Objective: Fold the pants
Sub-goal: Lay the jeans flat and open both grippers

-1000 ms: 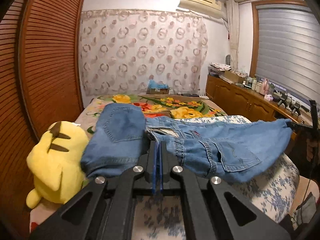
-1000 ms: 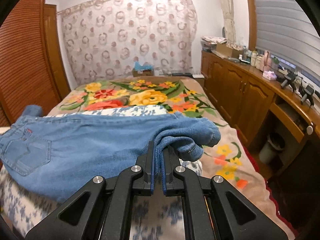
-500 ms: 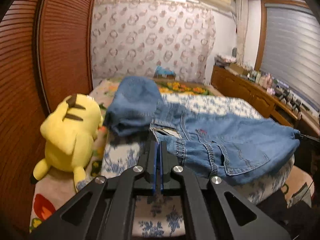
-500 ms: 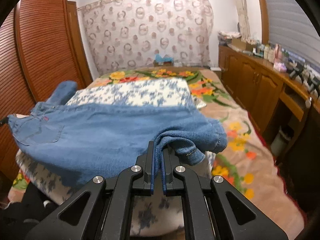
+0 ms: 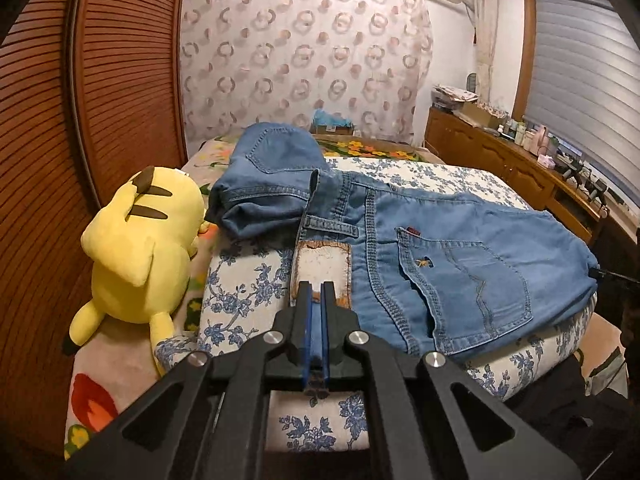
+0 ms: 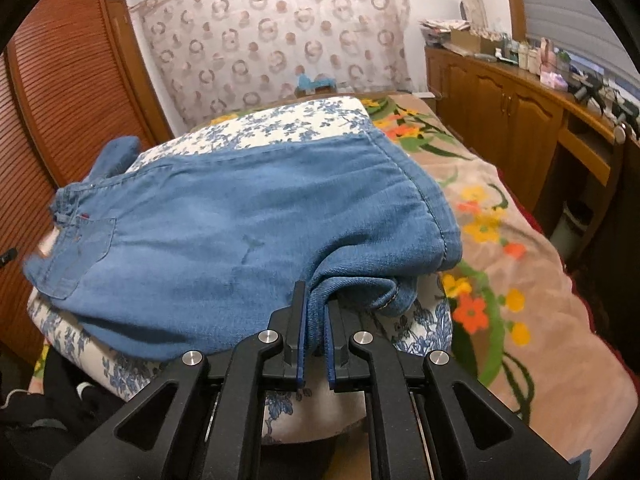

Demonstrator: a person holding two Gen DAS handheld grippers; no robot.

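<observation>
Between the fingers: left gripper (image 5: 316, 298) is closed on the waistband, at the worn patch (image 5: 323, 267).
Other end: right gripper (image 6: 316, 300) pinches bunched denim at the leg end.
Pants: jeans (image 5: 432, 248) lie on the blue-flowered quilt (image 5: 244, 284), one part folded back near the yellow plush (image 5: 140, 240).
Long axis: it runs sideways, from one gripper to the other.
Nearer hand: I judge neither; each holds its own end.
</observation>
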